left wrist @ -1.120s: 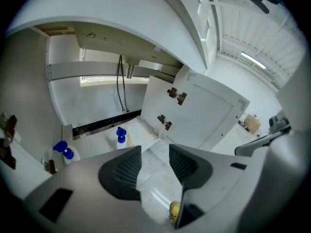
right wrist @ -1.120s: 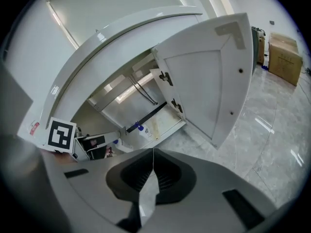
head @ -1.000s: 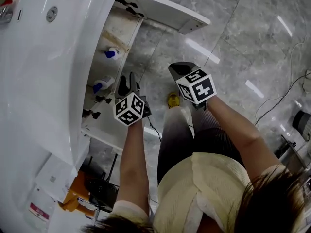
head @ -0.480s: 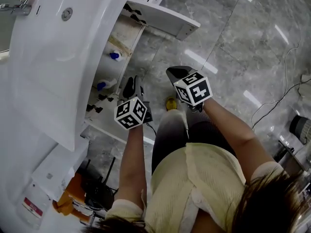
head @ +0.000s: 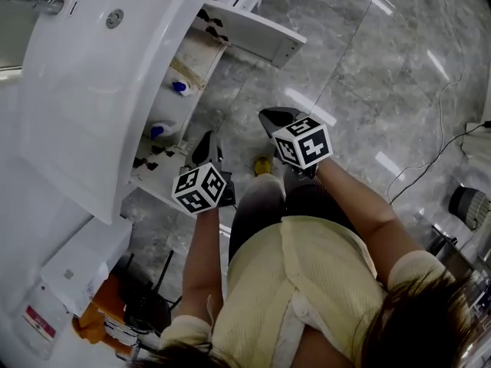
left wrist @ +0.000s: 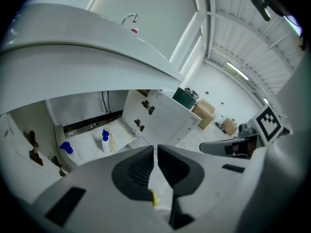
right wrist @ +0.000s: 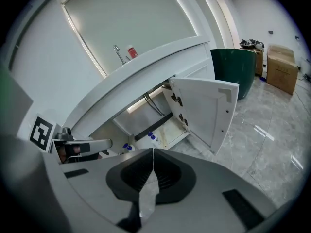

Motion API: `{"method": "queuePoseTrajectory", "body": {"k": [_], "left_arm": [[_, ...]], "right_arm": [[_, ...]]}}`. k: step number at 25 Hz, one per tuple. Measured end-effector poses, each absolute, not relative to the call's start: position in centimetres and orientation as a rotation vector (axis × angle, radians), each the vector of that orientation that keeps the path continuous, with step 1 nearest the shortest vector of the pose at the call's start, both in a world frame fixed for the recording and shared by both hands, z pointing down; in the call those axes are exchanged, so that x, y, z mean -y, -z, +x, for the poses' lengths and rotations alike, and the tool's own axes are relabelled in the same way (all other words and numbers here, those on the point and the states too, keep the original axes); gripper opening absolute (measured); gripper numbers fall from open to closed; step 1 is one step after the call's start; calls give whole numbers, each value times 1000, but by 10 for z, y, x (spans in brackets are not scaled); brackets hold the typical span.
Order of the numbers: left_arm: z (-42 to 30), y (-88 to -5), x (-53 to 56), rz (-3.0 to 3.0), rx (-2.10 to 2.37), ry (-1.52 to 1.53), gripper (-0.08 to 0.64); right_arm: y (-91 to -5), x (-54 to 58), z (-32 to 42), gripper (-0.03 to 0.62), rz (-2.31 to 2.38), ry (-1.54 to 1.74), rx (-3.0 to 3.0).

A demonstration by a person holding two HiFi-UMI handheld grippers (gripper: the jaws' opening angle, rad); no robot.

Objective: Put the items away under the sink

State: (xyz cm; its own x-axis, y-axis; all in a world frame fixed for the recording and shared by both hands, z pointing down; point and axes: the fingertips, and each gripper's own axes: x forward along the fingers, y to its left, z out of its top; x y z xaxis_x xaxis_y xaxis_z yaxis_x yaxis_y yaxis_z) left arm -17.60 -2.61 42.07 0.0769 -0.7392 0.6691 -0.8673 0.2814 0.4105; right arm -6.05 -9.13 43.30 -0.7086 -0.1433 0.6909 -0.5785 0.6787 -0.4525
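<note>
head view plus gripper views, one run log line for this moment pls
left gripper: jaws just closed, shut, empty | right gripper: shut, empty | far blue-capped bottle, near blue-capped bottle: in cabinet | cabinet door: open

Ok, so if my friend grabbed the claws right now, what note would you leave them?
Left claw: has just closed, shut, nothing in it.
Right claw: shut, empty.
Things: two blue-capped bottles sit inside the open cupboard under the sink.
Done: those two look put away.
Left: a small yellow thing is by the person's feet, maybe a shoe, can't tell. The cupboard door is open, so probably close it.
</note>
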Motion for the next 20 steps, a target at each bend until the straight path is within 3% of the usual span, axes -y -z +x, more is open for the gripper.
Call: {"method": "queuePoseTrajectory", "body": {"k": [20], "left_arm": [[-158, -379, -22, 1431, 1700, -94, 51]], "right_arm": [[-387, 54, -57, 26, 515, -862, 2317]]}}
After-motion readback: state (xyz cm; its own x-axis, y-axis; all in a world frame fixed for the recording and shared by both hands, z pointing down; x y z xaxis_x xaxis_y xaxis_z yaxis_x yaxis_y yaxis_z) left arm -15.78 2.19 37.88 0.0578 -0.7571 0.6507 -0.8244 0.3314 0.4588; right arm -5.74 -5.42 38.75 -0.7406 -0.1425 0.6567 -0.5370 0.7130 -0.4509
